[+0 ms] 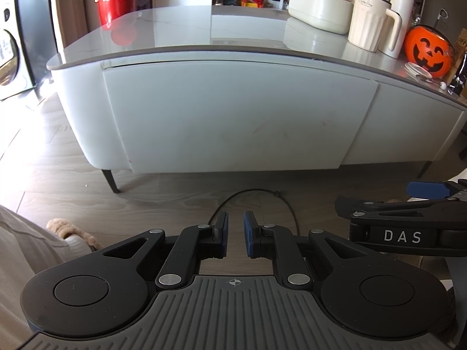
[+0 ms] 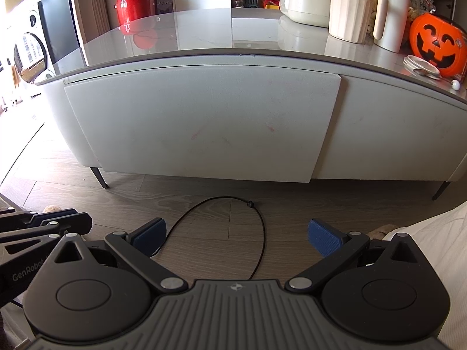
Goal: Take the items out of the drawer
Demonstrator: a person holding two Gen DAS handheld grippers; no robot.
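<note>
A low white table holds a wide drawer whose plain front is closed flush, so nothing inside it shows. My left gripper hangs over the wood floor in front of the drawer, its blue pads nearly together and nothing between them. My right gripper is beside it at about the same distance from the drawer, standing wide open and empty. Each gripper's black linkage shows at the edge of the other's view.
A thin black cable loops on the floor between the grippers and the table. On the glossy tabletop stand a red pot, a cream tray, a cream jug and an orange pumpkin bucket. A slippered foot is at the lower left.
</note>
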